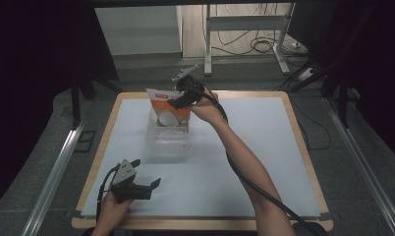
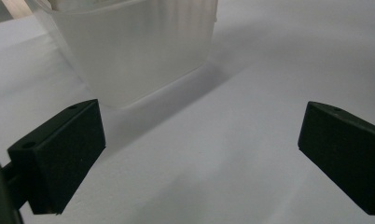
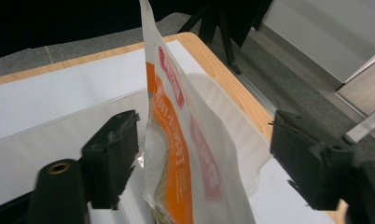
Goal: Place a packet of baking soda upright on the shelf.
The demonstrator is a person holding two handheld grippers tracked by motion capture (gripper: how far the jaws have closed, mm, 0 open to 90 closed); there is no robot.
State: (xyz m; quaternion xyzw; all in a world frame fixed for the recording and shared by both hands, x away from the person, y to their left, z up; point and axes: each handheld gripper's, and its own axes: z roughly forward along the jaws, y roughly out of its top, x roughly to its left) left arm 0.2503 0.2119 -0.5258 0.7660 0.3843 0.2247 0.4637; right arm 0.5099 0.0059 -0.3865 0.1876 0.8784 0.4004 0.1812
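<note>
The right tongs [image 3: 202,163] stand open around the orange-and-white plastic pouch [image 3: 185,140], upright in the clear plastic tub [image 1: 167,140] mid-table; the left tongs [image 2: 199,154] rest open near the white table's [image 1: 264,162] front edge.

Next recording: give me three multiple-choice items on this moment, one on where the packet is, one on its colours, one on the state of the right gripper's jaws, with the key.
1. Where does the packet stand?
A. In the clear container at the far side of the table
B. Flat on the table by the left gripper
C. On the floor beyond the table

2. Which colours does the packet show?
A. Blue and black
B. White, orange and red
C. Green and yellow

3. How do the right gripper jaws stand?
A. Shut on the packet
B. Shut on nothing
C. Open, one on each side of the packet

Key: 1 A, the high view shows the packet upright in the container; 2 B, the right gripper view shows the printed front; 3 C, gaps show between both jaws and the packet.
</note>
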